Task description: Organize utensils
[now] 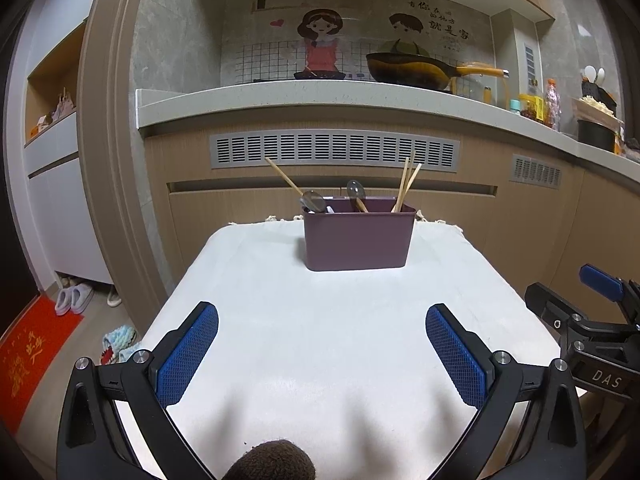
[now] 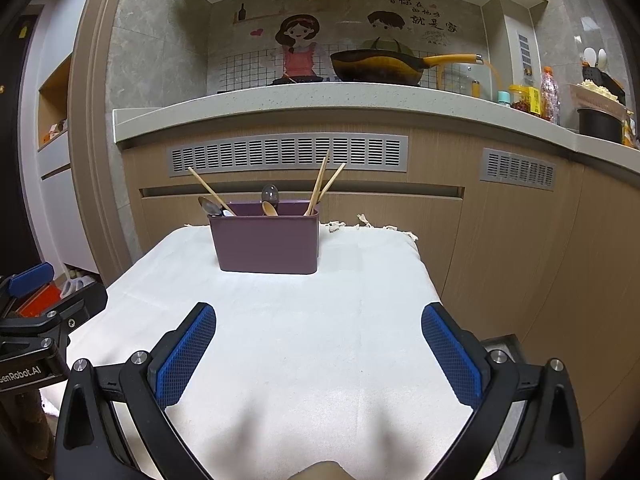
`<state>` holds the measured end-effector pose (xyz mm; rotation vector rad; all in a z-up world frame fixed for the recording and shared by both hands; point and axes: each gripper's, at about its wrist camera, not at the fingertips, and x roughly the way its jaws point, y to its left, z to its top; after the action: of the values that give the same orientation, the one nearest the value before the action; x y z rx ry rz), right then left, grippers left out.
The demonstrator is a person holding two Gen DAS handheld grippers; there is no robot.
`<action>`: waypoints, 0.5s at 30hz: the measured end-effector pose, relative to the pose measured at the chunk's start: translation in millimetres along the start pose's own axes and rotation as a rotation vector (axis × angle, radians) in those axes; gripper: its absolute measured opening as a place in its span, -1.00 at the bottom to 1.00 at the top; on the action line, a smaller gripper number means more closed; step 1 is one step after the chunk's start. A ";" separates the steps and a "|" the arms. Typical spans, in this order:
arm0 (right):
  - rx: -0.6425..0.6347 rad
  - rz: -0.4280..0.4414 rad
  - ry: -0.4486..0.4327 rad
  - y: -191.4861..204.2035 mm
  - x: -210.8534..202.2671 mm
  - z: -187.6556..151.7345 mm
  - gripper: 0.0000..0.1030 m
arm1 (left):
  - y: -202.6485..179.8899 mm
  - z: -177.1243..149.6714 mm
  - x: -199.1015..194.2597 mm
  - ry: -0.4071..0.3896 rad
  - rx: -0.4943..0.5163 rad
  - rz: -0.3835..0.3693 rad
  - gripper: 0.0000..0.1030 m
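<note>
A purple utensil holder (image 1: 356, 236) (image 2: 266, 242) stands at the far edge of the white-clothed table (image 1: 320, 320) (image 2: 280, 320). Wooden chopsticks (image 1: 408, 184) (image 2: 324, 186) lean in its right part, one more chopstick (image 1: 284, 176) (image 2: 206, 190) leans out to the left, and metal and wooden spoons (image 1: 354, 194) (image 2: 270, 200) stick up in the middle and left. My left gripper (image 1: 322, 356) hovers open over the near cloth, nothing between its blue pads. My right gripper (image 2: 318, 354) is likewise open and empty. Each gripper shows at the side of the other's view.
Behind the table runs a kitchen counter (image 1: 320, 96) with a wok (image 1: 412, 70) on the stove and bottles and jars (image 1: 540, 104) at the right. Wooden cabinet fronts with vents face the table. Slippers (image 1: 74, 298) and a red mat (image 1: 32, 356) lie on the floor at left.
</note>
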<state>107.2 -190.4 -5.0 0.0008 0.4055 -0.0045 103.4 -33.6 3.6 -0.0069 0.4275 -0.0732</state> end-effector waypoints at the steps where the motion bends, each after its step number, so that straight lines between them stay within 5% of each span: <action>1: 0.000 0.000 0.000 0.2 0.4 -0.1 0.98 | -0.5 -0.4 0.0 0.000 0.001 0.000 1.00; 15: 0.001 0.002 -0.001 -0.1 0.6 -0.9 0.98 | 2.7 -0.8 3.1 0.009 0.010 -0.006 1.00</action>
<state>107.5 -190.6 -6.0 0.0017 0.4043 -0.0031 106.0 -31.1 1.4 0.0016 0.4360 -0.0814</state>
